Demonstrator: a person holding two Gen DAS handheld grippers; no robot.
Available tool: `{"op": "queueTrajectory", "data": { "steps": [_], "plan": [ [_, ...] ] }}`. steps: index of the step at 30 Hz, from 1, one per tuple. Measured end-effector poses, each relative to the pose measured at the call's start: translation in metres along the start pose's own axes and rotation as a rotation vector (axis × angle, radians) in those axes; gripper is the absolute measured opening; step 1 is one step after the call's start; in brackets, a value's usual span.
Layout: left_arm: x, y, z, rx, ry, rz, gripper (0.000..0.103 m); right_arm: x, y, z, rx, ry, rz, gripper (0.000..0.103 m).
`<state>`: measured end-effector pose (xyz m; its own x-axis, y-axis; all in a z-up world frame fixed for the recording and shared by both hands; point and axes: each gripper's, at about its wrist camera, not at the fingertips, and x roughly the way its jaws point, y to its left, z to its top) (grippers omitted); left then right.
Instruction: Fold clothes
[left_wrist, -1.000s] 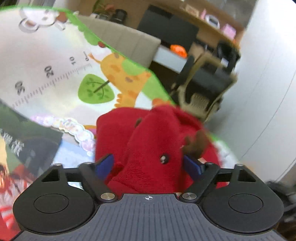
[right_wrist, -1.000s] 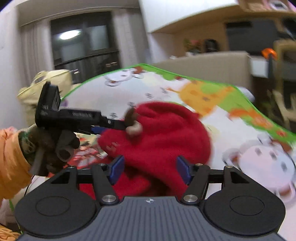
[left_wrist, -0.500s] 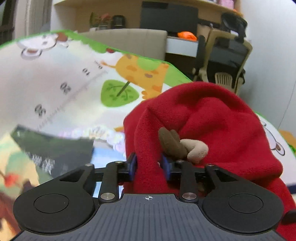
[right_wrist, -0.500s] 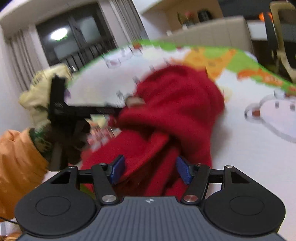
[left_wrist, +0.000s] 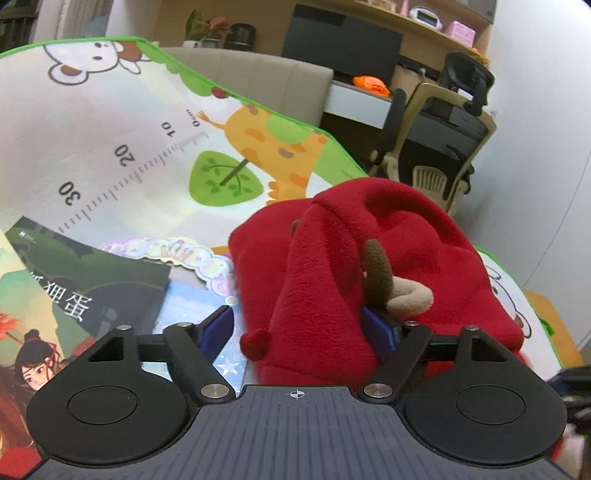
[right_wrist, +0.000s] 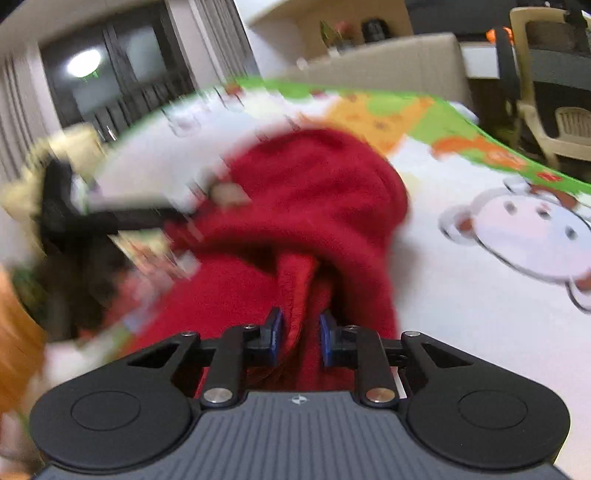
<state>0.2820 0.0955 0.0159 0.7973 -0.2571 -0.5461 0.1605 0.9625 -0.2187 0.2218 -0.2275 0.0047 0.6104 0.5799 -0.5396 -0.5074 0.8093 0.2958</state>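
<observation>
A bunched red fleece garment lies heaped on a white cartoon-printed play mat with a green border, and everything else sits around it. The left gripper is at the near edge of the heap with its blue-padded fingers spread wide – red fleece fills the gap between them, but they do not squeeze it. A brown and tan stuffed antler sewn to the garment curls just above that gripper's right-hand pad. To the left of the garment, picture books with illustrated covers lie flat on the mat, one partly tucked under the fleece.

From the other side, the right gripper has its fingers drawn close together, pinching an upright fold of the red fleece – the view is motion-blurred. Beyond the garment stand a beige sofa back and a beige-framed office chair
</observation>
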Motion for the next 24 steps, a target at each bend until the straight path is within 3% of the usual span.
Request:
{"op": "queueTrajectory", "data": {
  "steps": [5,8,10,13,18,22,24],
  "plan": [
    [0.004,-0.001,-0.002,-0.001,0.009,0.005,0.085,-0.011,0.005,0.001,-0.059,-0.01,-0.018,0.027],
    [0.004,0.0,-0.004,-0.001,0.012,0.008,0.086,-0.026,0.012,0.019,-0.113,-0.033,0.072,0.037],
    [0.005,0.002,-0.005,-0.009,0.014,0.003,0.087,-0.038,0.013,0.04,-0.123,-0.076,0.141,0.053],
    [0.007,0.004,-0.008,-0.028,0.012,-0.006,0.088,-0.035,0.009,0.081,-0.112,-0.11,0.186,0.054],
    [0.006,0.01,-0.012,-0.065,0.013,-0.029,0.091,0.028,-0.019,0.158,-0.013,-0.106,0.122,0.054],
    [0.006,0.014,-0.013,-0.08,0.012,-0.068,0.093,0.104,-0.056,0.193,0.109,-0.085,0.027,0.054],
    [0.006,0.015,-0.012,-0.084,0.01,-0.094,0.093,0.144,-0.073,0.199,0.193,-0.007,0.027,0.054]
  ]
}}
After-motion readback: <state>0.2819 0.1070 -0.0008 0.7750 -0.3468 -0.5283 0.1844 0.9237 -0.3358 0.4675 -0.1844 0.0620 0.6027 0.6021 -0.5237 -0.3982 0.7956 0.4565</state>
